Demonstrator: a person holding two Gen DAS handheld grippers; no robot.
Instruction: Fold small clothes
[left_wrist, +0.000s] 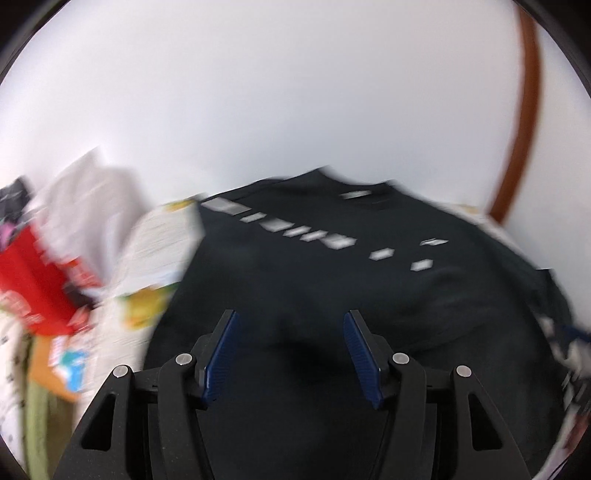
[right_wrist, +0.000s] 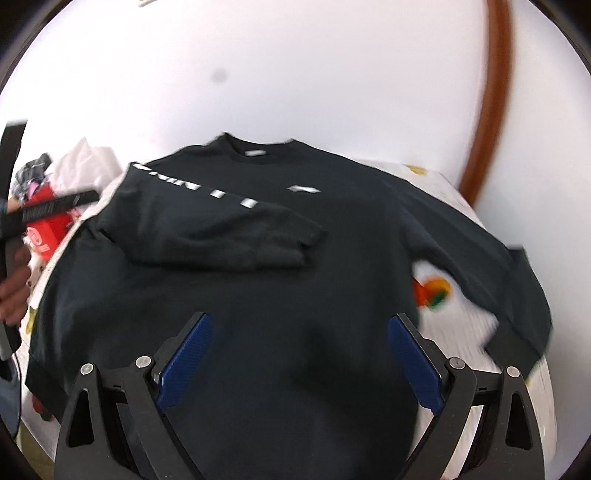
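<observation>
A black long-sleeved sweatshirt (right_wrist: 280, 288) with white lettering lies flat on the table, collar at the far side. Its left sleeve (right_wrist: 221, 225) is folded across the chest; its right sleeve (right_wrist: 480, 254) stretches out to the right. My right gripper (right_wrist: 299, 325) is open and empty above the lower body of the shirt. My left gripper (left_wrist: 290, 321) is open and empty over the shirt (left_wrist: 332, 280), blurred by motion. In the right wrist view the left gripper (right_wrist: 55, 205) shows at the left edge, held by a hand.
A pile of clothes, red (left_wrist: 33, 280) and white (left_wrist: 85, 206), lies at the left. The patterned tablecloth (right_wrist: 454, 325) shows under the right sleeve. A white wall and a brown curved frame (right_wrist: 491, 110) stand behind.
</observation>
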